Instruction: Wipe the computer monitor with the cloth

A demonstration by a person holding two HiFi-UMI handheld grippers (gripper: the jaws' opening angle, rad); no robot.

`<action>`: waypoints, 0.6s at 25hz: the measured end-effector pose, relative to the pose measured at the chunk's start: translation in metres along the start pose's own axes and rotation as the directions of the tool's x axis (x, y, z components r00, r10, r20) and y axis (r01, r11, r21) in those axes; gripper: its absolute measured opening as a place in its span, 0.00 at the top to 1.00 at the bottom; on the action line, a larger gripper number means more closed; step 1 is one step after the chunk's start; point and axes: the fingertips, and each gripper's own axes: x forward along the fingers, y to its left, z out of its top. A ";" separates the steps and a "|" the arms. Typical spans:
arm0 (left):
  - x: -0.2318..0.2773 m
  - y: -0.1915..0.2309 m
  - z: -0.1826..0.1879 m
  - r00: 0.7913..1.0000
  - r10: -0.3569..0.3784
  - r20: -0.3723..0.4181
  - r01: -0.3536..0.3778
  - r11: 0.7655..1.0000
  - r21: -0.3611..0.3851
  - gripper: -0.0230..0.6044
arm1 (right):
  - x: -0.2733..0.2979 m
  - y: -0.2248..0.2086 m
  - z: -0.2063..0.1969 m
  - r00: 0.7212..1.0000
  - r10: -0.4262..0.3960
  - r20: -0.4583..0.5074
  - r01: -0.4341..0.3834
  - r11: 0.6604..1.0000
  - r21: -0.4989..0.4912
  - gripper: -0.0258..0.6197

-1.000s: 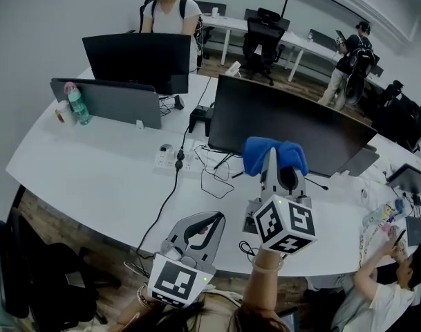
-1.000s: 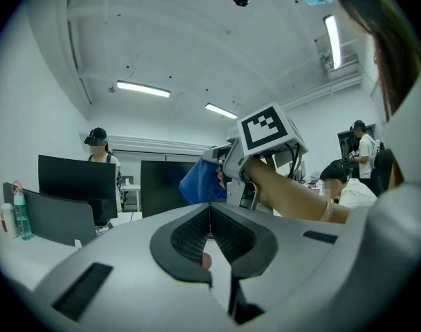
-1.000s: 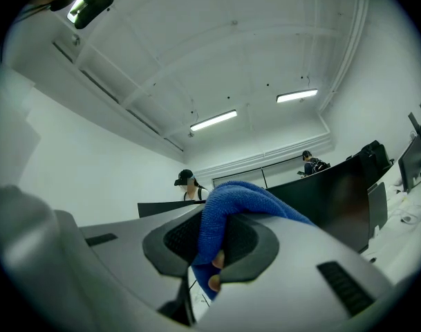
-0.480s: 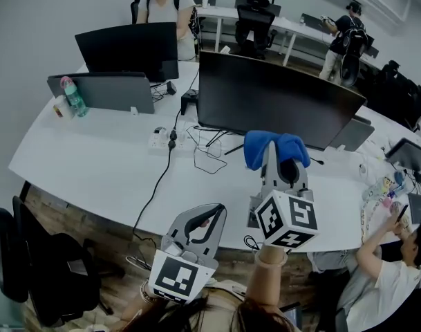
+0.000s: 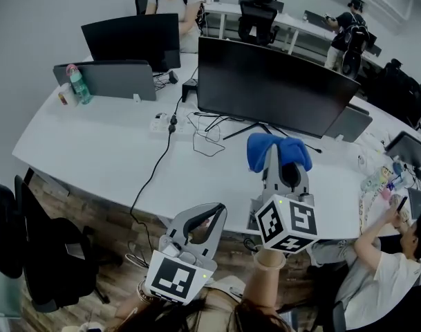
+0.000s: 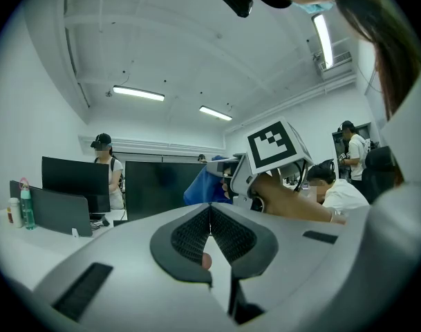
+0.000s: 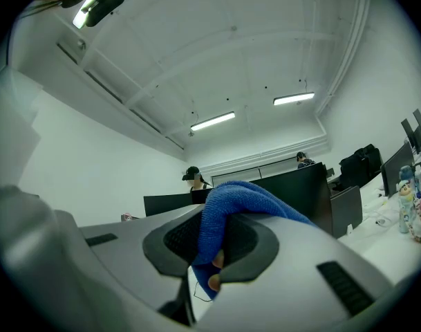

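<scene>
Head view: right gripper (image 5: 279, 161) is up over the white desk (image 5: 92, 154), jaws clamped on the blue cloth (image 5: 264, 149), which drapes over both jaw tips. The cloth sits on the near side of the big dark monitor (image 5: 272, 85), by its lower edge. Can't confirm contact with the screen. Left gripper (image 5: 204, 216) is nearer and to the left, past the desk's near edge. A second monitor (image 5: 131, 41) and a bottle (image 5: 77, 85) are at the far left of the desk.

Left gripper view: left gripper (image 6: 210, 209) jaws are together with nothing between them. Right gripper (image 6: 227, 178) with the cloth (image 6: 198, 189) is ahead, in front of the monitor (image 6: 155, 189).

Right gripper view: right gripper (image 7: 211, 244) jaws are pinched on the cloth (image 7: 241, 196). A fold bulges over the top and a tail hangs below. The monitor (image 7: 303, 189) is beyond, to the right.
</scene>
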 end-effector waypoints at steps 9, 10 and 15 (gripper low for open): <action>-0.025 -0.030 -0.008 1.000 -0.009 -0.008 0.009 1.000 -0.011 0.95 | -0.038 -0.001 -0.008 1.000 -0.013 -0.003 0.013 1.000 0.007 0.87; -0.026 -0.033 -0.008 1.000 -0.010 -0.009 0.010 1.000 -0.010 0.95 | -0.042 -0.002 -0.009 1.000 -0.014 -0.003 0.014 1.000 0.008 0.87; -0.034 -0.046 -0.012 1.000 -0.018 -0.010 0.018 1.000 -0.004 0.95 | -0.058 -0.008 -0.009 1.000 -0.024 0.003 0.024 1.000 0.012 0.87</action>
